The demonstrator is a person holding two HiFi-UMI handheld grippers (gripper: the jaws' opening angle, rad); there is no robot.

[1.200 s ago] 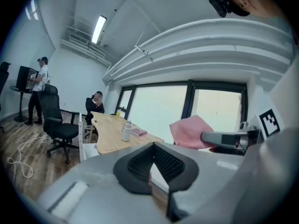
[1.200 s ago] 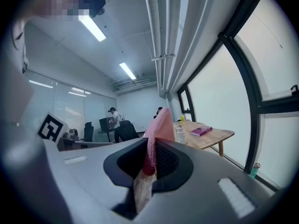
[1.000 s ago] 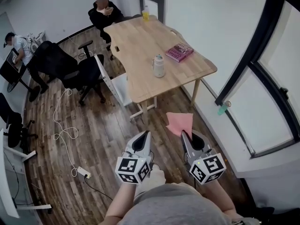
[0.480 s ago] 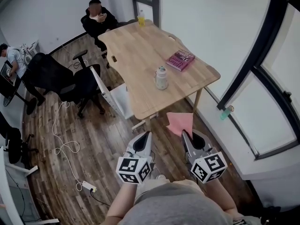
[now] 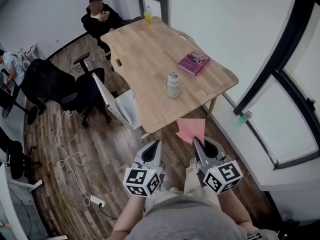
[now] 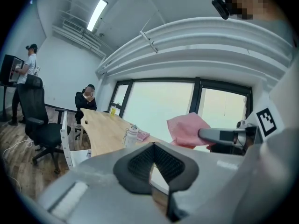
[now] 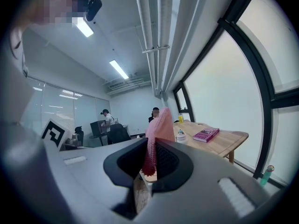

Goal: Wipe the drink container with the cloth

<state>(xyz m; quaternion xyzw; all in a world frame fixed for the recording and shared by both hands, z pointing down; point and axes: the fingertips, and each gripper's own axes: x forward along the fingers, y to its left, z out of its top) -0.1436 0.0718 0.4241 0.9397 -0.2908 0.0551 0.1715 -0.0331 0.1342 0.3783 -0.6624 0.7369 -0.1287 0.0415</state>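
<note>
Right gripper (image 5: 196,145): clenched on the pink cloth (image 5: 191,129), which sticks out past its jaws
Left gripper (image 5: 154,145): jaws together, nothing between them
Drink container (image 5: 173,85): upright on the wooden table (image 5: 140,54), far beyond both grippers, well apart from the cloth
Book (image 5: 193,62): right of the container

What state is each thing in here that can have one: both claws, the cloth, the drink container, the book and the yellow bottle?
Left claw: shut, empty.
Right claw: shut on the cloth.
Cloth: pinched by one edge, held in the air, not on the table.
Drink container: upright on the table, lid on, untouched.
Book: closed, lying flat on the table.
Yellow bottle: upright at the table's far end.
</note>
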